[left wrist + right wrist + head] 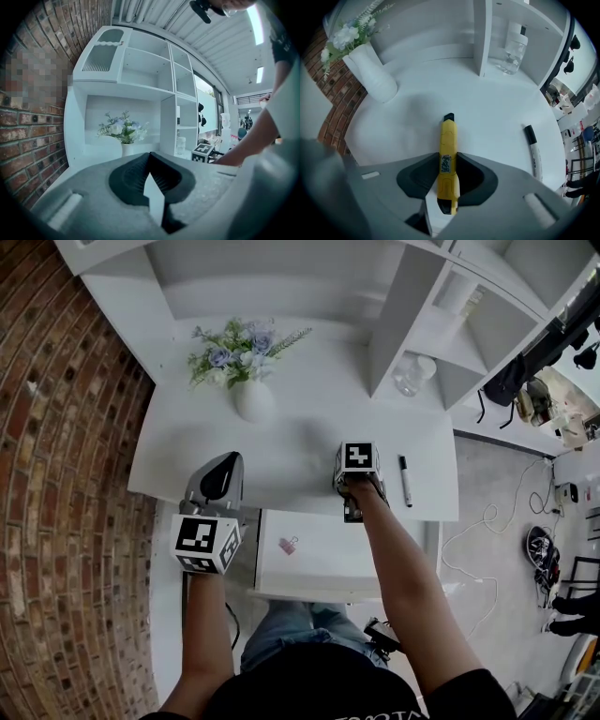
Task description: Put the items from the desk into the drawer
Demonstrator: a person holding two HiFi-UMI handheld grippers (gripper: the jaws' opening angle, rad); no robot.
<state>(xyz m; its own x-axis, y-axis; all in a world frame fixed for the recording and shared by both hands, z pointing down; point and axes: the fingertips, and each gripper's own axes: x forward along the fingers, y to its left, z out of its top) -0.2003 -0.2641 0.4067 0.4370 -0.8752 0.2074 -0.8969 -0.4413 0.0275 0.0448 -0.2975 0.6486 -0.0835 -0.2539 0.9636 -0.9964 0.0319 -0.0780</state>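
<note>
- Utility knife (448, 140), yellow, lay flat on the white worktop (281, 451), its dark tip pointing away from the right hand-held gripper (447, 176). That gripper pointed steeply down and was clenched across the knife's rear half.
- Because the grip sat behind the knife's middle, the front end would probably dip on lifting. A firm squeeze and a slow, level lift looked wise.
- The drawer (319, 563) stood open below and behind that gripper, on the person's side. A pink binder clip (289, 545) lay in it off to the left, so the bare floor right of the clip looked the best spot.
- A marker (533, 150) lay to the gripper's right, apart from it, and pulling straight back should leave it alone.
- The left hand-held gripper (150, 161) hung further left, jaws together and empty.
</note>
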